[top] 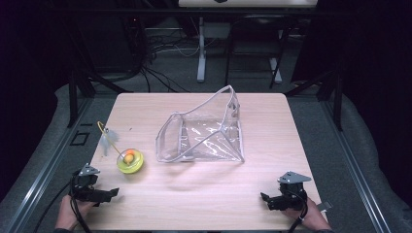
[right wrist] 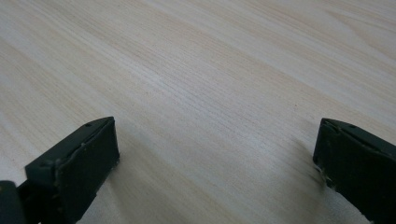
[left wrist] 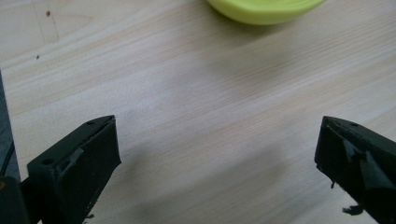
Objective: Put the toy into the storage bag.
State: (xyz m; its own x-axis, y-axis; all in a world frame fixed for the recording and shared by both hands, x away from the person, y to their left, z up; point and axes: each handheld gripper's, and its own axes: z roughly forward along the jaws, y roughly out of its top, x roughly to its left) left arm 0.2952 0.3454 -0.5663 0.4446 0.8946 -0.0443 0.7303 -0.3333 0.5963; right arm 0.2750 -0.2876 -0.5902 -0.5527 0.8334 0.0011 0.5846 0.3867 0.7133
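Note:
A clear plastic zip pouch (top: 201,133) stands open in the middle of the wooden table (top: 204,194), its mouth facing left. Left of it sits a yellow-green round toy (top: 129,161) with an orange ball in it and a thin wire wand rising toward a pale feather (top: 107,138). My left gripper (top: 109,194) rests low at the table's front left, open, with nothing between its jaws; the toy's green rim (left wrist: 264,10) lies just ahead of it. At the front right my right gripper (top: 266,200) is held open over bare wood (right wrist: 210,93).
The table's front edge runs just behind both hands. Grey carpet (top: 335,145) surrounds the table, with metal rails along both sides. Desk legs (top: 201,53) and cables stand on the floor beyond the far edge.

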